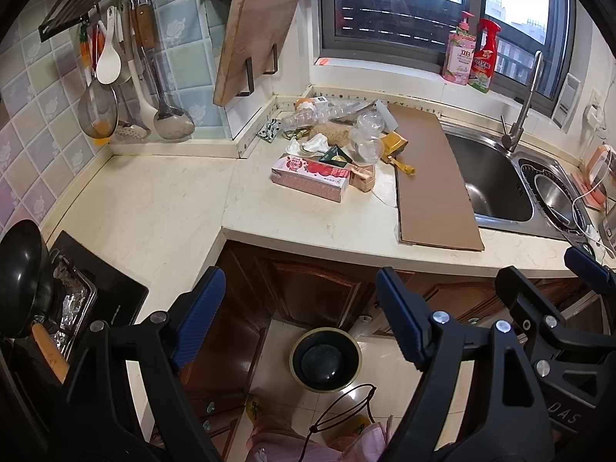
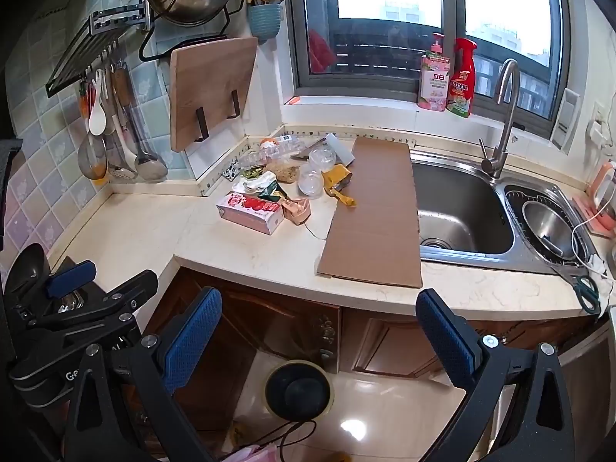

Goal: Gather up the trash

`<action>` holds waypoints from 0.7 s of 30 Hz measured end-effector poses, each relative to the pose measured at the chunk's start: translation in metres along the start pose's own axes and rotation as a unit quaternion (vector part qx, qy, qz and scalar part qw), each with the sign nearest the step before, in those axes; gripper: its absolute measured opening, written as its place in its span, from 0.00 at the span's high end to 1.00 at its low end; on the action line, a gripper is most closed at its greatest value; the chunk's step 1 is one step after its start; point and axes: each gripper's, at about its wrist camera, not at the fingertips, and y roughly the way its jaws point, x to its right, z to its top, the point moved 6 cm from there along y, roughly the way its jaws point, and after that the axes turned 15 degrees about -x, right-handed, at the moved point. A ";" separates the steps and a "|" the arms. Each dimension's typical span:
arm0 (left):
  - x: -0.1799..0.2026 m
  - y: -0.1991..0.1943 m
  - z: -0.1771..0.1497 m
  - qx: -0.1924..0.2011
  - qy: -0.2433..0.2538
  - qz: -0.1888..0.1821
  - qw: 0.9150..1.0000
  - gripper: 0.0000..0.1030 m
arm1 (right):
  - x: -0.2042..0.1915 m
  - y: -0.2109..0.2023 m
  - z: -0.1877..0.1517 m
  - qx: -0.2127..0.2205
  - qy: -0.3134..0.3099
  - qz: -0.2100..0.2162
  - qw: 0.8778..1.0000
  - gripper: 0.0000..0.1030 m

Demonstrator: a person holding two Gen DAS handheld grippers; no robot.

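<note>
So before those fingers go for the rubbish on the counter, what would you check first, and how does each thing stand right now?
1. Left gripper open, nothing between its fingers: ok.
2. Right gripper open and empty: ok.
3. Trash pile in plain sight on the countertop: ok.
4. Pink carton lies at the near edge of the pile, free to grab: ok.
5. Bin on the floor, liner open, nothing covering it: ok.
6. Cardboard sheet lies flat, part over the sink; whether it counts as trash: cannot tell.
</note>
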 end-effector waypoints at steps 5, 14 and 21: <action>-0.003 -0.004 -0.002 0.007 -0.003 0.002 1.000 0.24 | -0.001 -0.005 -0.001 0.003 -0.002 0.001 1.000 0.01; -0.004 -0.010 -0.005 0.013 -0.006 0.002 1.000 0.24 | -0.008 -0.008 -0.007 0.007 -0.005 0.003 1.000 0.01; -0.005 -0.014 -0.005 0.018 -0.007 -0.001 1.000 0.25 | -0.008 -0.012 -0.007 0.014 -0.005 0.008 1.000 0.01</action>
